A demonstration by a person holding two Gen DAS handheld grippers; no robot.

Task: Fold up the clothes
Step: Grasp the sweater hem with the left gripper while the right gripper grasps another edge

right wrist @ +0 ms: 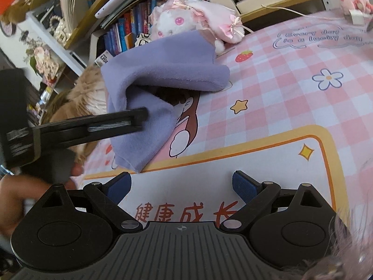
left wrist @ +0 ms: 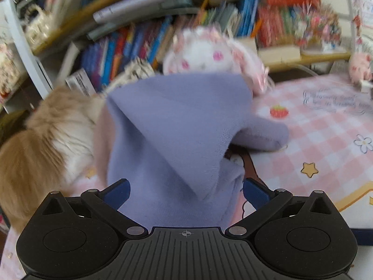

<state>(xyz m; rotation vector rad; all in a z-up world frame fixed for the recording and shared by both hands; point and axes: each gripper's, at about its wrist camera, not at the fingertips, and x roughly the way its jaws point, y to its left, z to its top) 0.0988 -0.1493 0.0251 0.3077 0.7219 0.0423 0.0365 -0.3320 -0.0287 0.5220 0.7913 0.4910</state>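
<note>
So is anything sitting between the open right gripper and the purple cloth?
Nothing visible does. The right gripper is open over bare printed mat, and the purple cloth hangs just ahead, with the left gripper reaching into it from the side.

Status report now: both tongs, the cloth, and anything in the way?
Left tongs shut on purple cloth, lifting one edge. Right tongs open, empty, above the mat. Cat beside the cloth, plush toy behind it.
</note>
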